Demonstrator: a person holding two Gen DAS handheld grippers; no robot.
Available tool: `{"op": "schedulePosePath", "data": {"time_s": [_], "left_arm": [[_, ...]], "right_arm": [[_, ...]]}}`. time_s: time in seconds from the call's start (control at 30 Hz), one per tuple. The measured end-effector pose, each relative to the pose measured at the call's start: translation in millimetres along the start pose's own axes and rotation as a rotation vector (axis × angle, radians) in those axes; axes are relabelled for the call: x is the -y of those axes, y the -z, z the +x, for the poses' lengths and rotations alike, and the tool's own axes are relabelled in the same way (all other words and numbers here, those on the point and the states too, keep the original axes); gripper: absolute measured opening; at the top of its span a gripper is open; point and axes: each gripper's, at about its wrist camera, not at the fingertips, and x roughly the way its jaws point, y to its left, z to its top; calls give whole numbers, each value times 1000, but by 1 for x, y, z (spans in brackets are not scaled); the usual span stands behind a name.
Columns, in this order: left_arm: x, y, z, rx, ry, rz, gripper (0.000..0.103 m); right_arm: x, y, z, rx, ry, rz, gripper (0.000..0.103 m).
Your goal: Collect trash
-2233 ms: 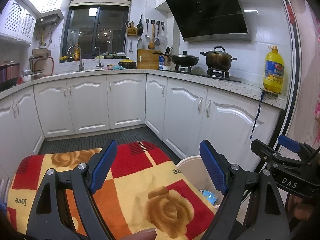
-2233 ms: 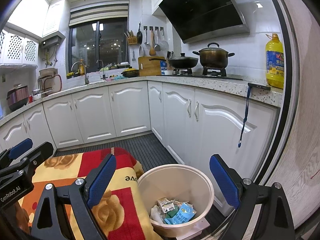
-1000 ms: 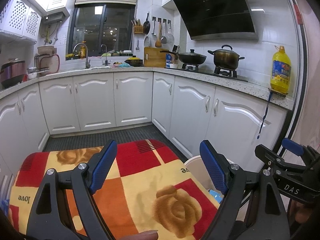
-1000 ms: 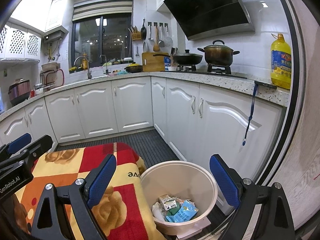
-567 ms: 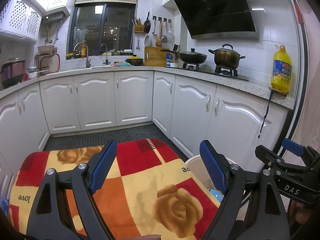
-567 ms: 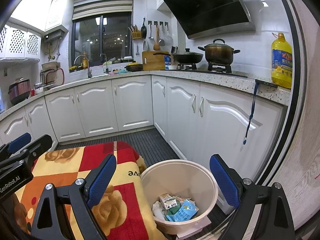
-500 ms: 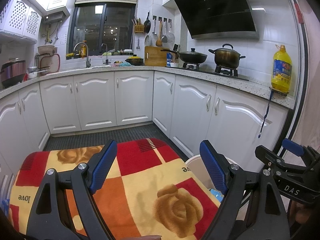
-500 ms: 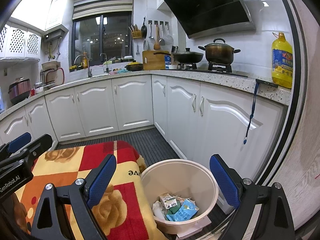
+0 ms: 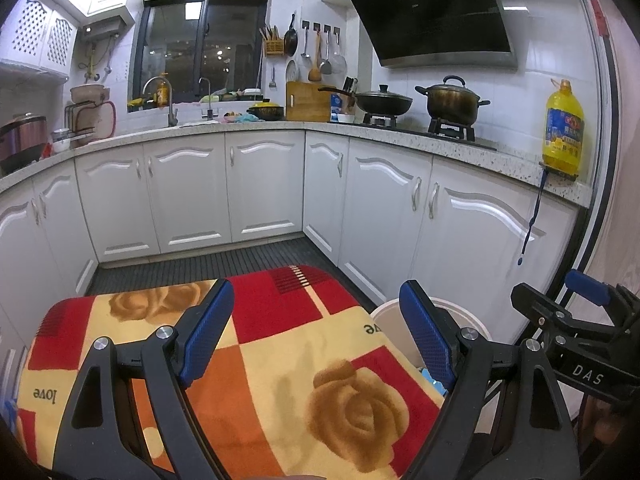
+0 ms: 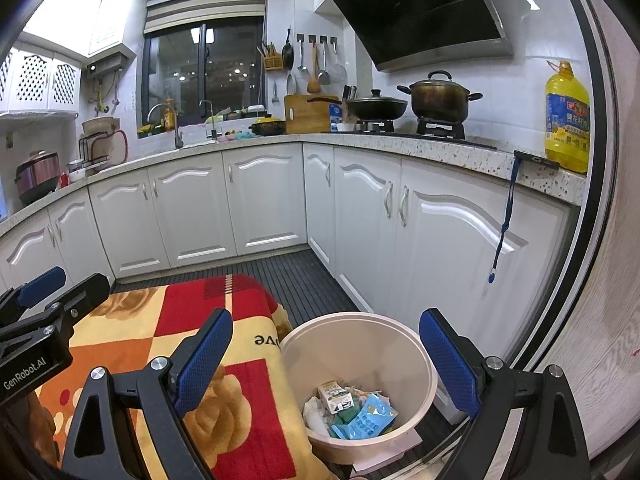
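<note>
Fuzzy cloth blanket [image 9: 256, 364]; smooth plastic bin [image 10: 404, 344]; speckled stone counter [image 10: 440, 146]

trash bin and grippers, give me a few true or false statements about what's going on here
1. The trash bin has wrappers in it. True.
2. The right gripper holds a piece of trash. False: its jaws are open with nothing between them.
3. The left gripper is open over the blanket. True.
4. The bin stands on the counter. False: it stands on the floor beside the blanket.
5. The oil bottle is lying in the bin. False: it stands upright on the counter.
</note>
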Motion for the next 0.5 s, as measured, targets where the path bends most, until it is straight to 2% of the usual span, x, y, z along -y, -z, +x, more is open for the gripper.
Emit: {"op": "schedulePosePath", "data": {"time_s": [0.5], "left_arm": [[-12,2,14,-42,16,-29,84]], "right_arm": [[-3,-1,8,-26,7,-17,93]]}}
